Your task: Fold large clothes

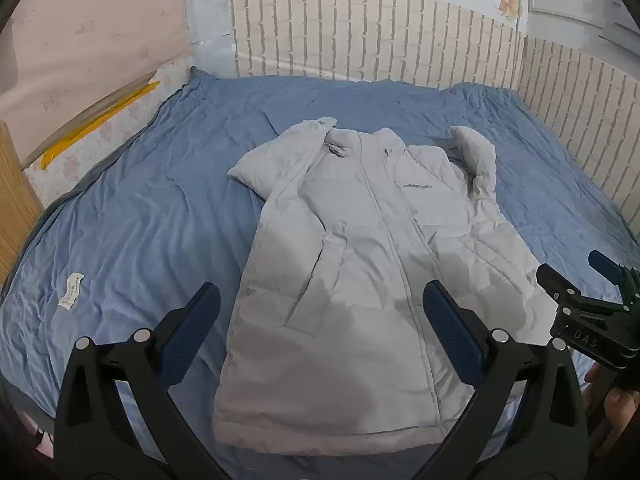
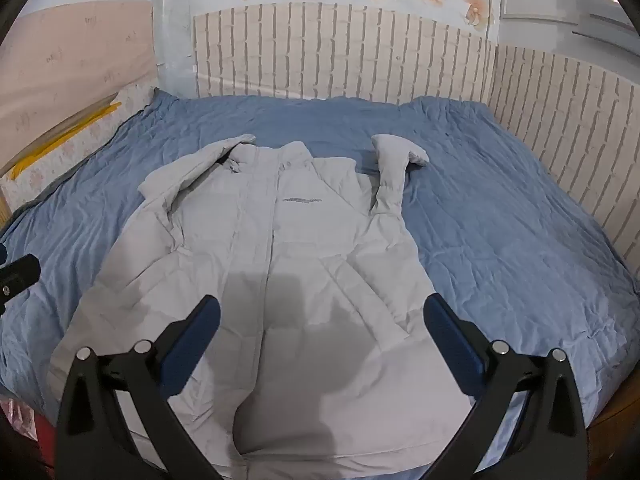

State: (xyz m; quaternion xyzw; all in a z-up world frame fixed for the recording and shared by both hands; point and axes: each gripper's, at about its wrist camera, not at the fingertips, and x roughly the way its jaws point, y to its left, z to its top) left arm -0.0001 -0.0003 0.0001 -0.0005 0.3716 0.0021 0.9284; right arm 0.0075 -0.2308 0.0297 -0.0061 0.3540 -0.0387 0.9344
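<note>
A light grey padded jacket (image 1: 360, 260) lies front up on a blue bed sheet (image 1: 140, 200), collar toward the far wall and hem nearest me. Its left sleeve (image 1: 288, 168) is bent in over the shoulder. Its other sleeve (image 1: 480, 160) stands bent beside the body. My left gripper (image 1: 320, 296) hovers above the hem, open with nothing between its blue pads. In the right wrist view the same jacket (image 2: 280, 248) fills the middle, and my right gripper (image 2: 322, 308) hangs open over its lower half. The right gripper (image 1: 572, 268) also shows at the left view's right edge.
A brick-patterned wall (image 1: 360, 32) bounds the bed at the back and right. On the sheet at the left lies a white label (image 1: 71, 290). A yellow strip (image 1: 100, 120) and a wooden board (image 1: 16, 200) sit at the left. A hand (image 1: 612, 404) holds the right gripper's handle.
</note>
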